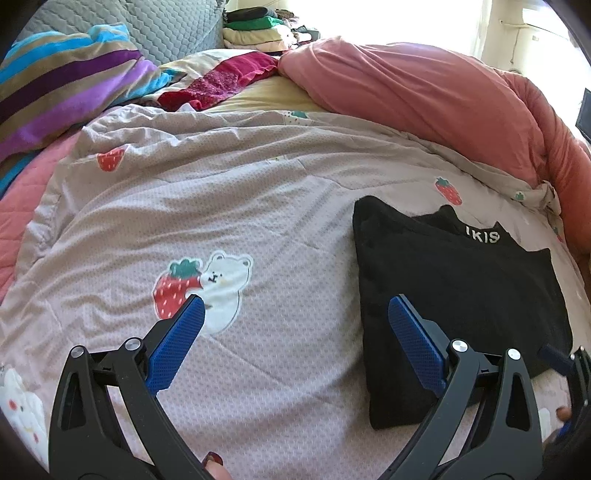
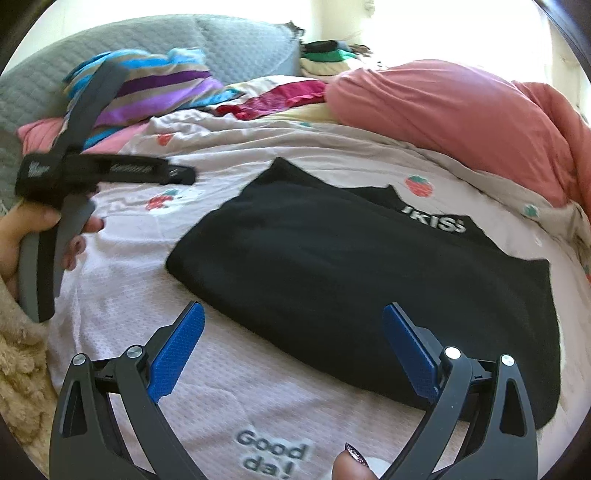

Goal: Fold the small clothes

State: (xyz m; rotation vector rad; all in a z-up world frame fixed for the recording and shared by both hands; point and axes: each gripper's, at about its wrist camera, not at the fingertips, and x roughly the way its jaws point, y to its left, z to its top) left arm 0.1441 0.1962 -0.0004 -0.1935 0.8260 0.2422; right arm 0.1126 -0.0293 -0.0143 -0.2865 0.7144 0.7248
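A black garment (image 1: 454, 288) with white lettering at its collar lies folded on the pale strawberry-print sheet (image 1: 229, 206). My left gripper (image 1: 295, 306) is open; its right blue pad rests at the garment's left edge, its left pad over the bear print. In the right wrist view the same black garment (image 2: 369, 273) spreads across the middle. My right gripper (image 2: 291, 314) is open just before the garment's near edge, nothing between its fingers. A hand holds the left gripper's handle (image 2: 62, 192) at the far left.
A pink duvet (image 1: 436, 96) is bunched at the back right. A striped blanket (image 1: 66, 85) and grey quilted pillow (image 1: 173, 26) sit at the back left, with a stack of folded clothes (image 1: 258, 29) behind. A beige fuzzy fabric (image 2: 22, 369) lies at the lower left.
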